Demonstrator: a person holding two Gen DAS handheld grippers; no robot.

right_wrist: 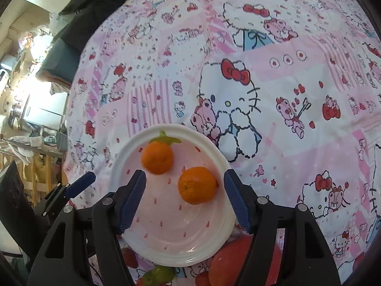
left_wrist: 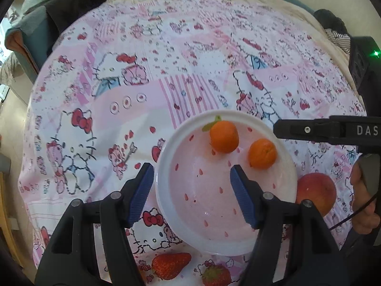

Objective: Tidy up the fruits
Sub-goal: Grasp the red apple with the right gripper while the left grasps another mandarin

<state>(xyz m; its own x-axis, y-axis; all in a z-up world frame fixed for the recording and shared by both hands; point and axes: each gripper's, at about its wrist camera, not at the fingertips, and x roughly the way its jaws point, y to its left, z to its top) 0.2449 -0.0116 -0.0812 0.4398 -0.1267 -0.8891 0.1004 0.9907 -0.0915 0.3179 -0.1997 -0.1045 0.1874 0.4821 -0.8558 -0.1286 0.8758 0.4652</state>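
A white and pink strawberry-print plate point(left_wrist: 166, 166) point(right_wrist: 228, 219) lies on the Hello Kitty cloth and holds two mandarins point(left_wrist: 224, 136) point(left_wrist: 262, 153) point(right_wrist: 157, 157) point(right_wrist: 197, 185). My left gripper point(left_wrist: 193, 193) is open and empty above the plate's left half. My right gripper point(right_wrist: 184, 199) is open and empty just above the plate, the nearer mandarin between its fingers but apart from them. A peach point(left_wrist: 316, 194) point(right_wrist: 228, 259) lies right of the plate. Two strawberries point(left_wrist: 171, 265) point(left_wrist: 216, 275) lie in front of it. Green grapes point(right_wrist: 158, 274) lie at the plate's near edge.
The Hello Kitty cloth point(left_wrist: 190, 59) point(right_wrist: 297, 95) covers the surface. The right gripper's black body point(left_wrist: 333, 133) reaches in from the right in the left wrist view. The left gripper's finger point(right_wrist: 78, 186) shows at left in the right wrist view. Dark clothing point(right_wrist: 90, 7) and furniture lie beyond.
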